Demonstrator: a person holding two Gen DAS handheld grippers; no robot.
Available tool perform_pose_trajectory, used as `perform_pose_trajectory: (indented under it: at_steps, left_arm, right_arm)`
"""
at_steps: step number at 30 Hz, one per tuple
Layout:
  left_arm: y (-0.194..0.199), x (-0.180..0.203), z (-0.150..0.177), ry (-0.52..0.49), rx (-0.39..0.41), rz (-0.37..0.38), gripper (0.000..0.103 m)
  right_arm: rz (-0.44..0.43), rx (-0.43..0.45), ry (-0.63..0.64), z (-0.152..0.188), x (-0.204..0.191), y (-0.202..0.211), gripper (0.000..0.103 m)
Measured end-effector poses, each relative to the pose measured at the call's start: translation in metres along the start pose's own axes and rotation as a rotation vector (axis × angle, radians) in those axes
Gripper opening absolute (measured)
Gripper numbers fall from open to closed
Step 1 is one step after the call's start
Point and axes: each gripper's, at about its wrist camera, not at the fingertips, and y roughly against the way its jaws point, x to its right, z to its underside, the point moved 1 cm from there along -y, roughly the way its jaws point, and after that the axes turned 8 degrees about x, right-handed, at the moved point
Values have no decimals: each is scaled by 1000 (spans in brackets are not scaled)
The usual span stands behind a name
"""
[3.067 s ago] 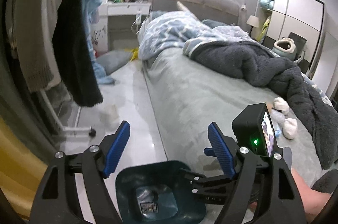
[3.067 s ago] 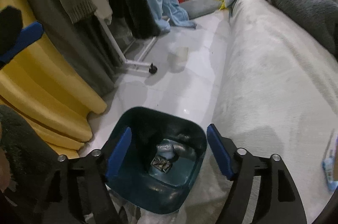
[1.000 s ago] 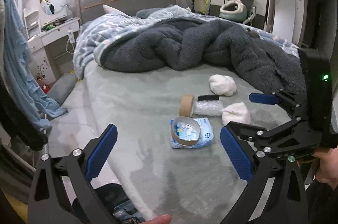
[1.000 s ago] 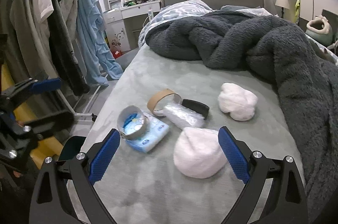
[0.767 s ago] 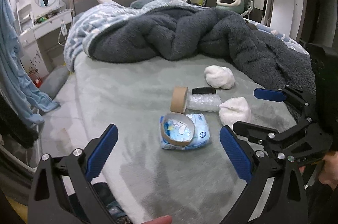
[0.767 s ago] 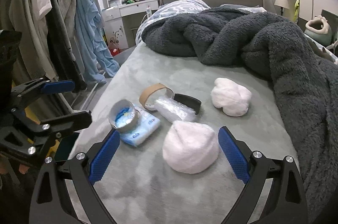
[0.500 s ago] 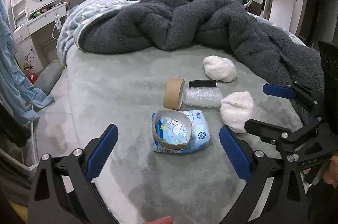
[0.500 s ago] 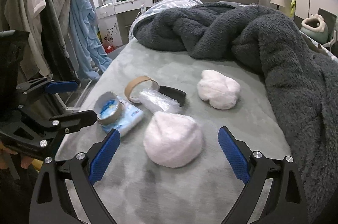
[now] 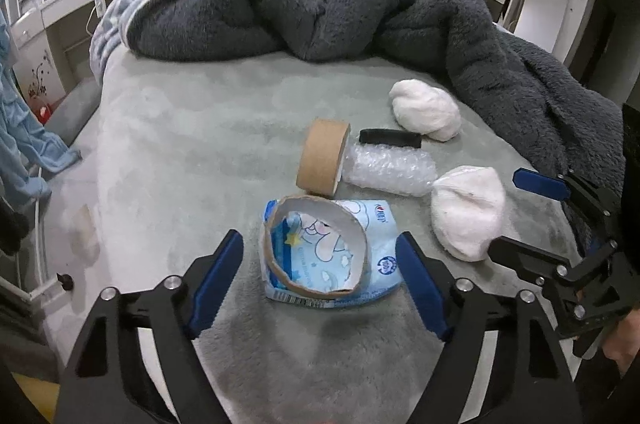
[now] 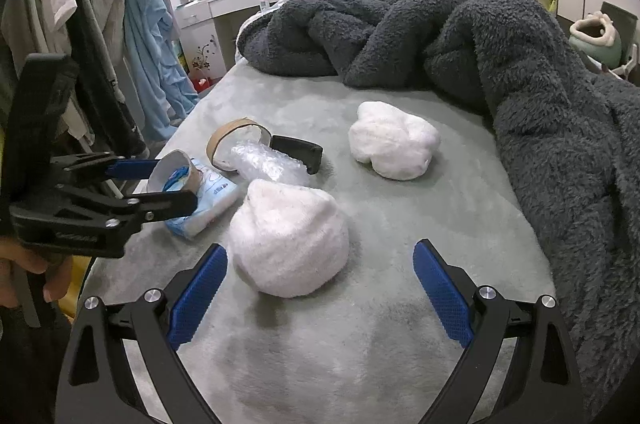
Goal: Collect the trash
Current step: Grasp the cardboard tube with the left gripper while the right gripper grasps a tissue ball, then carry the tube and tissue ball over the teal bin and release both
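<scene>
On the grey-green bed sheet (image 9: 192,152) a crumpled cardboard ring (image 9: 316,252) lies on a blue wipes pack (image 9: 378,236). My left gripper (image 9: 320,256) straddles both. Its jaws are closing, and the pads stand just clear of the ring and pack. Beyond lie a brown tape core (image 9: 324,158), a bubble-wrap roll (image 9: 390,170) and a black strip (image 9: 390,138). My right gripper (image 10: 318,276) is open, low over the sheet, with a white fluffy ball (image 10: 288,236) just ahead between its fingers. A second white ball (image 10: 394,148) lies farther back.
A dark grey fleece blanket (image 10: 520,72) is heaped across the back and right of the bed. Clothes hang on a rack (image 10: 100,24) past the bed's left edge, with a white dressing table (image 10: 228,4) behind. A person's hand (image 10: 24,276) holds the left gripper.
Both grippers have come down and closer to the items on the bed. The left jaws have narrowed around the ring and the pack. The white ball now sits nearer the right fingers.
</scene>
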Motion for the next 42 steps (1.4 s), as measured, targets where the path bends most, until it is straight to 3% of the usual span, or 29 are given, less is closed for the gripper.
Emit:
perform_pose_trajectory:
  at_steps: [4, 8, 13, 21, 24, 35, 42]
  left_arm:
    - [-5, -1, 0, 18, -11, -6, 69]
    - [-7, -2, -3, 22, -11, -17, 53]
    - [0, -5, -6, 29, 7, -10, 52]
    - [22, -13, -14, 43, 63, -8, 52]
    - [29, -19, -13, 59, 72, -19, 52]
    - [44, -48, 0, 127, 56, -79, 52]
    - [51, -73, 18, 256, 24, -80, 52]
  right_arm:
    - [-28, 0, 3, 3, -1, 1, 95]
    - [-44, 0, 19, 1, -6, -1, 95]
    - [-52, 4, 7, -5, -7, -5, 94]
    - [-52, -46, 13, -4, -13, -20, 60]
    - [-53, -52, 6, -7, -14, -19, 52]
    - [15, 0, -30, -33, -11, 11, 51]
    - [27, 48, -63, -46, -18, 30, 51]
